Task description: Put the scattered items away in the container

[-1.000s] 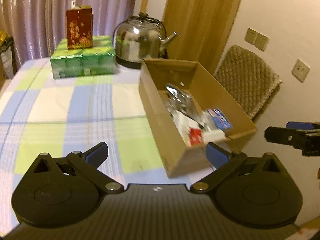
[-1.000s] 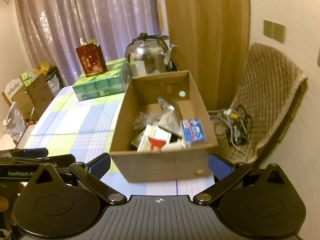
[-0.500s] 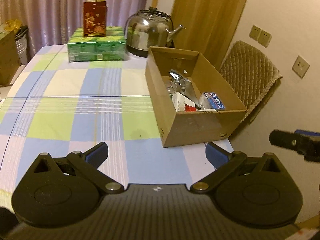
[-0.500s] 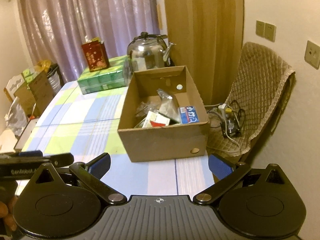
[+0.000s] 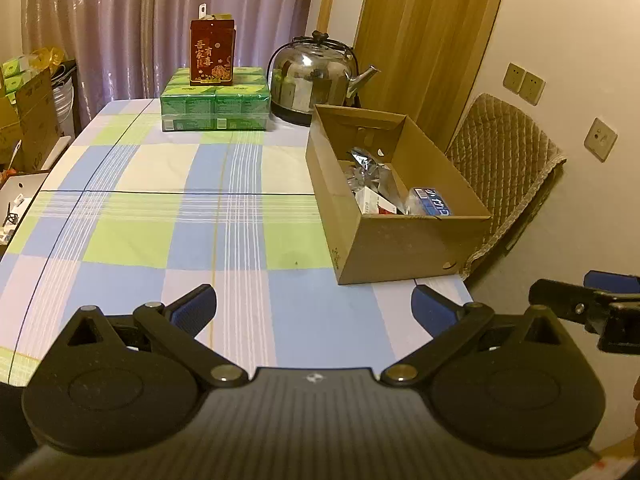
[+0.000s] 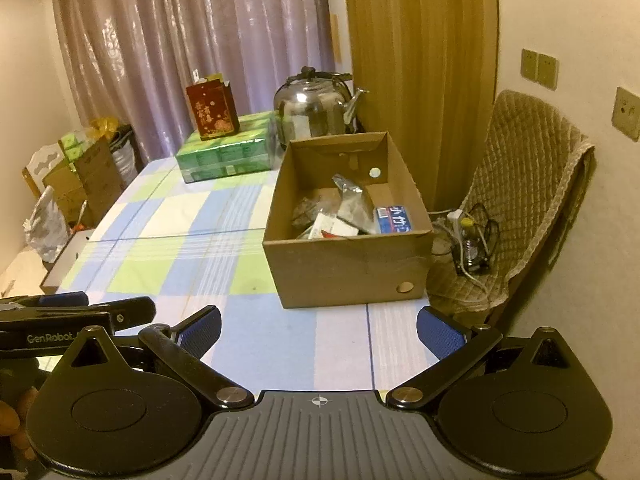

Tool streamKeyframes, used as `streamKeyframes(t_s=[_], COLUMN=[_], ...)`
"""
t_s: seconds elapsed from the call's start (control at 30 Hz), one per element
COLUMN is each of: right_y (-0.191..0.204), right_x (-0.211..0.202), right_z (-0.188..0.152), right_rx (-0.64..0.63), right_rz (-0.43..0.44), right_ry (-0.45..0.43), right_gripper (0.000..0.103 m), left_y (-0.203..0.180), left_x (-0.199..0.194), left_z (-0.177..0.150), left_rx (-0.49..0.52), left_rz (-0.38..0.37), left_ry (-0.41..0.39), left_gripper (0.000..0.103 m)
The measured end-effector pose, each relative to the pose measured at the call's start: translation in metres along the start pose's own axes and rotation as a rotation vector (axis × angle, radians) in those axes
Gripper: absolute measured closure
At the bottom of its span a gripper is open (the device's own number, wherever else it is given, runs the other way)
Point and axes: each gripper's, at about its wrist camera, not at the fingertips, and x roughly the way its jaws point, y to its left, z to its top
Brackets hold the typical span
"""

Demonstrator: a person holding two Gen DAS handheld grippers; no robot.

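Note:
An open cardboard box stands on the right side of the checked tablecloth. Inside it lie a silver foil pouch, a blue packet and a white and red carton. My left gripper hangs open and empty over the near table edge, well short of the box. My right gripper is open and empty too, in front of the box. The right gripper's tip shows at the edge of the left wrist view.
At the far end stand a steel kettle, green packs and a red carton on top. A padded chair with cables stands right of the table. Boxes and bags stand left.
Both grippers have drawn back and up from the box, which now looks smaller and farther away. More of the tablecloth shows. Both stay open and empty.

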Motion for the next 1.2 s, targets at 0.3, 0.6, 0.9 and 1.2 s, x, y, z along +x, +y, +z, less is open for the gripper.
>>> streamKeyframes(t_s=[0.3,0.6,0.9,1.2], right_y=[0.006,0.012,0.015,0.015], right_x=[-0.007,-0.015,-0.019,-0.019], right_z=[-0.008,-0.013,-0.012,-0.013], right_rx=[0.002,-0.015,-0.029,-0.028], right_rz=[-0.004,-0.011,-0.009,-0.009], right_ry=[-0.007,-0.018,-0.030,-0.030], right_gripper=[0.002,0.002,0.002,0.002], left_y=[-0.001,-0.001,-0.002,-0.004], left_x=[-0.008,-0.014,-0.020,-0.022], left_z=[-0.006,-0.013,-0.011,-0.013], left_rx=[-0.004,-0.007,0.001,0.001], left_rz=[-0.003,-0.007,-0.006,-0.022], left_ry=[-0.017,-0.021,-0.041,-0.048], left_gripper=[0.001,0.001,0.001,0.001])
